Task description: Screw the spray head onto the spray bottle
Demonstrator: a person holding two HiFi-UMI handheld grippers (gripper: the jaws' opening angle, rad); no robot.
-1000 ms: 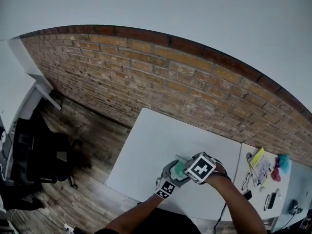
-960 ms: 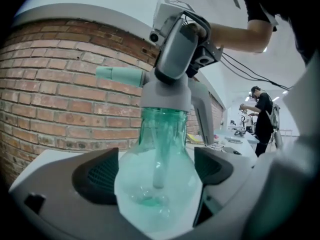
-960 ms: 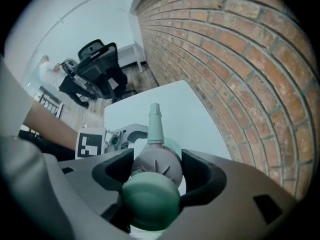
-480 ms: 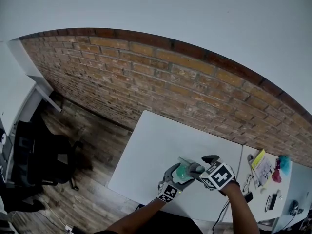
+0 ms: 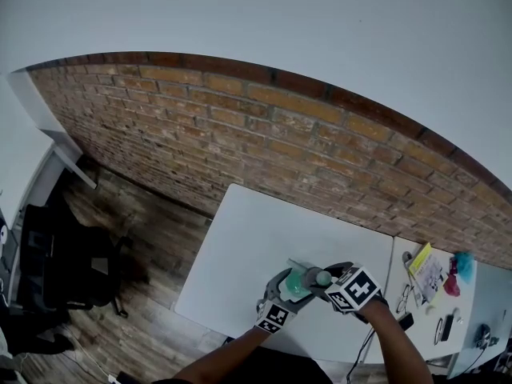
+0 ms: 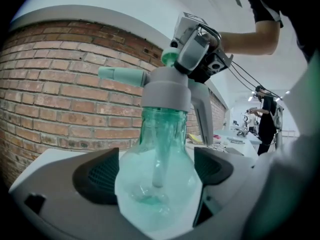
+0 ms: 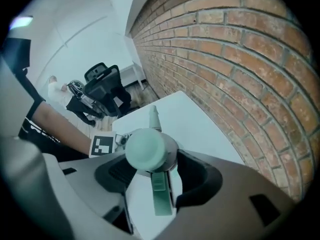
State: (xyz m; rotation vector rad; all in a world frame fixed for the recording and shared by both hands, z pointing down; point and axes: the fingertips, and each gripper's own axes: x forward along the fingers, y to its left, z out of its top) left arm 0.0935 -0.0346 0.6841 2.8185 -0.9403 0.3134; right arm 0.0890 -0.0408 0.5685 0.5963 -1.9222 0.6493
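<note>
The teal spray bottle (image 6: 157,169) is upright near the white table's (image 5: 256,230) front edge, toward its right corner. The left gripper (image 5: 288,285) pinches it at the belly. The grey spray head (image 6: 165,86) sits on its neck. The right gripper (image 5: 326,278) points steeply down, and its jaws have just been closing and clasp that head.
</note>
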